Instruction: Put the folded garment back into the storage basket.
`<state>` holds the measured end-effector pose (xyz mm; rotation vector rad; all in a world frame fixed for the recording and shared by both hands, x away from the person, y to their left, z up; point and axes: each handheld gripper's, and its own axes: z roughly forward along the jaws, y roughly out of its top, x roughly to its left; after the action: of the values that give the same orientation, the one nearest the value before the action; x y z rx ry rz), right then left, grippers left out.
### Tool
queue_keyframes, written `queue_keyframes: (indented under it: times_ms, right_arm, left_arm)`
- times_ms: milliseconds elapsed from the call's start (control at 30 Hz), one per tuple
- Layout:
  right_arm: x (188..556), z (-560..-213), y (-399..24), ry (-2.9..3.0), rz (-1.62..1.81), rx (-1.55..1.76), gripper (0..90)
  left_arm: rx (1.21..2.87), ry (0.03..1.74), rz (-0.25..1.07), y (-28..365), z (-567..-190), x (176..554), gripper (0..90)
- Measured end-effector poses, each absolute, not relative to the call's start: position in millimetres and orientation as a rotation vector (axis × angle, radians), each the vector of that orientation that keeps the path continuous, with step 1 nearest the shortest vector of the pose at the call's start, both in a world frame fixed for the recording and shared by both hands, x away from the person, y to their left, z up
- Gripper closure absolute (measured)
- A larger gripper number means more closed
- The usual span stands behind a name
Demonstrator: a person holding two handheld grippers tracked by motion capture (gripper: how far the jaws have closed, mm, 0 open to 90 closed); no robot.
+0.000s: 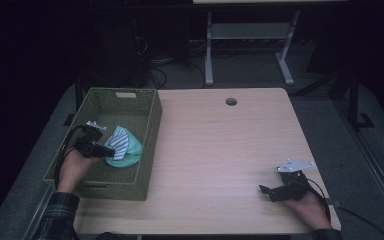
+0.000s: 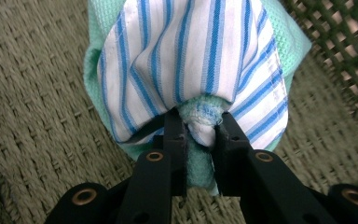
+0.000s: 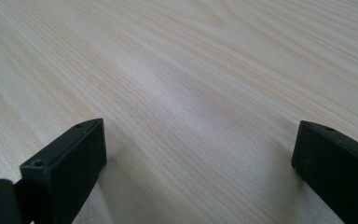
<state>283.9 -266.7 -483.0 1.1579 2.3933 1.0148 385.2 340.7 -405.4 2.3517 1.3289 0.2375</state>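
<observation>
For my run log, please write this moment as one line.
left gripper: shut on striped cloth, inside woven basket | right gripper: open, holding nothing, on wooden table

Black two-jaw grippers (image 1: 109, 150) (image 1: 264, 190) with brass-ringed screw holes, trailing black cables, grey three-cornered plate (image 1: 294, 165); plaid sleeve (image 1: 57, 212).

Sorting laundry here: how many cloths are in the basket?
2: a striped cloth pinched by the left tool, and a green cloth beneath it, both in the basket. Others may lie hidden underneath.
</observation>
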Motion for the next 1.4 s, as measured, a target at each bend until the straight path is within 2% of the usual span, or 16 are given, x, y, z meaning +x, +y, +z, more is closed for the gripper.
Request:
queue_keyframes:
  times_ms: [267, 400, 667, 867, 1400]
  right_arm:
    - [284, -483, -267, 2.393, 1.016, 1.150, 2.8]
    - [284, -483, -267, 2.393, 1.016, 1.150, 2.8]
    - [284, -483, -267, 2.394, 1.016, 1.151, 2.8]
    - [284, -483, -267, 2.393, 1.016, 1.152, 2.8]
    - [284, -483, -267, 2.394, 1.015, 1.158, 2.8]
  left_arm:
    - [2.437, 1.330, 0.235, 335, -413, 386, 71.4]
    - [2.430, 1.345, 0.236, 336, -414, 387, 64.0]
    - [2.435, 1.375, 0.300, 338, -416, 390, 29.3]
    - [2.432, 1.372, 0.324, 337, -416, 391, 15.1]
    - [2.281, 1.327, 0.306, 346, -400, 389, 12.9]
